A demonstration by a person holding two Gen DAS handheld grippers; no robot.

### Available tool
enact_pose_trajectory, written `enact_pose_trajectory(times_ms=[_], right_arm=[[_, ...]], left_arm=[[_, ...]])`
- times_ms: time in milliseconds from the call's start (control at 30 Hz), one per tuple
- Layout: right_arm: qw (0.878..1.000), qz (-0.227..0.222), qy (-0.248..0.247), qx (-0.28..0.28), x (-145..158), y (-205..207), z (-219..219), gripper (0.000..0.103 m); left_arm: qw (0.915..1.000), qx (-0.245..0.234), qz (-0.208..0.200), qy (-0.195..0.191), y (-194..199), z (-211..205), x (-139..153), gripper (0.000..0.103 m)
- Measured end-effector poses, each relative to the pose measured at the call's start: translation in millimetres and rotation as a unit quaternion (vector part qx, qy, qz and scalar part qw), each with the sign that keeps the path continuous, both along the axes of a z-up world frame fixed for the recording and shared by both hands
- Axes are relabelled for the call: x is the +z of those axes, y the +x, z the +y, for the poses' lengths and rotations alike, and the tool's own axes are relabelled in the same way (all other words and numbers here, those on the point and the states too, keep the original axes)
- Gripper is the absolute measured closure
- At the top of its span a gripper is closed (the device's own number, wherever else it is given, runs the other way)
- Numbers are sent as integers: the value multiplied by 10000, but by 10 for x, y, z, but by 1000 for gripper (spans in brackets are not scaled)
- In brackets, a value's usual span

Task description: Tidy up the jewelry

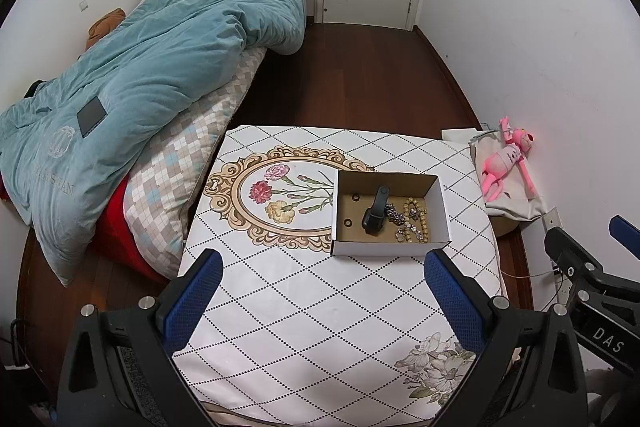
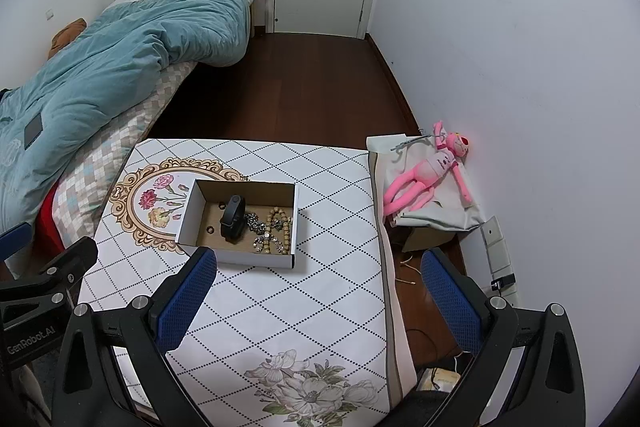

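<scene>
Your left gripper (image 1: pixel 322 301) and right gripper (image 2: pixel 318 301) gape wide, empty — cardboard box (image 1: pixel 442 211) holds beaded bracelet (image 1: pixel 420 223), chain (image 1: pixel 394 215), black band (image 1: pixel 376 213).

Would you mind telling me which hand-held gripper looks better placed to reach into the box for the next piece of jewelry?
Probably the left hand-held gripper: its open fingers frame the box almost straight ahead. The right hand-held gripper, also open, has the box off toward its left finger.

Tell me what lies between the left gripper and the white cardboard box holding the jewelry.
Nothing: in the left wrist view, only bare diamond-patterned tablecloth separates the open left gripper from the white cardboard box.
</scene>
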State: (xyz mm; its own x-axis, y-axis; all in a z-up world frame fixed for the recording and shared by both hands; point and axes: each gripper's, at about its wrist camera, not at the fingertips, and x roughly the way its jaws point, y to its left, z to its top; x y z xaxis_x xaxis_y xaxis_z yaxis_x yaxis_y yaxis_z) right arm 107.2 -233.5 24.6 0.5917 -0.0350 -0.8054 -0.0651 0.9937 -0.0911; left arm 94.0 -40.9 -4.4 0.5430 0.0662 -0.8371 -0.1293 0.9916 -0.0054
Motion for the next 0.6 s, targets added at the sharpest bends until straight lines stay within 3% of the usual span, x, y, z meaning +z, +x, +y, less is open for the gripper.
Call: enact_pose_trajectory(times_ms=[600], right_arm=[[10000, 16, -9, 2, 5, 22, -41, 0]], left_arm=[[10000, -20, 23, -15, 4, 3, -2, 0]])
